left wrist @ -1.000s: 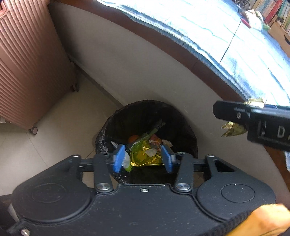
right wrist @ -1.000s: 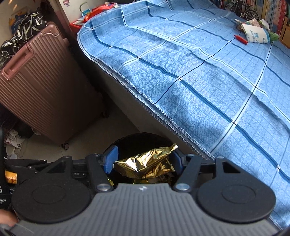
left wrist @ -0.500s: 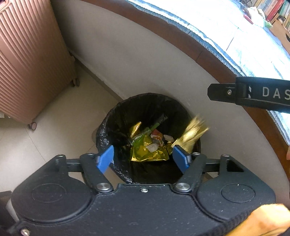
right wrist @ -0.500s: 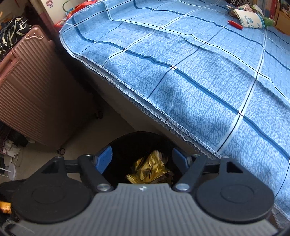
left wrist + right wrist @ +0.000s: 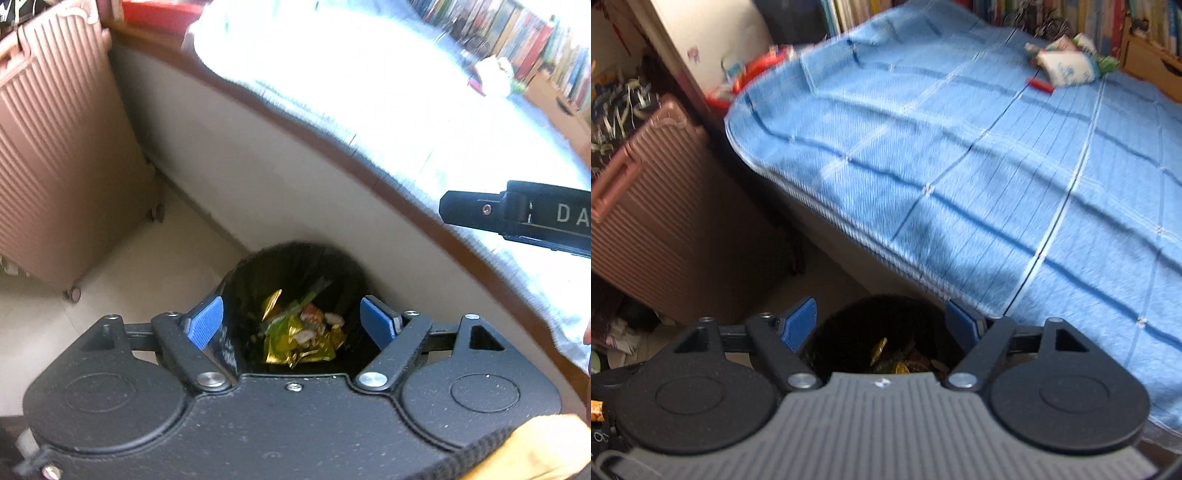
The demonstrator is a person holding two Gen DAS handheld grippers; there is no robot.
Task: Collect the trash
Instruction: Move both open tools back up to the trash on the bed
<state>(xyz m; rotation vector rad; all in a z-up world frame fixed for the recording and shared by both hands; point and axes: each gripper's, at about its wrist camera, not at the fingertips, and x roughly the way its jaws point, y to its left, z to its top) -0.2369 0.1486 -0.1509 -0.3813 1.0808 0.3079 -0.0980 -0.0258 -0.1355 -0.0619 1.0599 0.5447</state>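
A black-lined trash bin (image 5: 236, 288) stands on the floor against the bed side, with gold foil wrappers (image 5: 295, 345) and other scraps at its bottom. My left gripper (image 5: 293, 323) hangs above the bin, its blue pads wide apart and still opening, nothing between them. My right gripper (image 5: 882, 325) is also above the bin (image 5: 849, 328), open and empty; one of its black fingers (image 5: 480, 212) shows at the right of the left wrist view. More trash, a white packet (image 5: 1067, 68) and a small red piece (image 5: 1039, 85), lies on the far side of the bed.
A blue checked bedspread (image 5: 960, 166) covers the bed on the right. A ribbed pink suitcase (image 5: 55, 166) stands left of the bin on the pale floor. Bookshelves (image 5: 517, 33) line the far wall. Clutter sits at the left floor edge (image 5: 613, 325).
Both grippers opened and let their wrappers fall into the bin: the right one's gold foil bag dropped in, the left one's piece too. Both have since risen above the bin.
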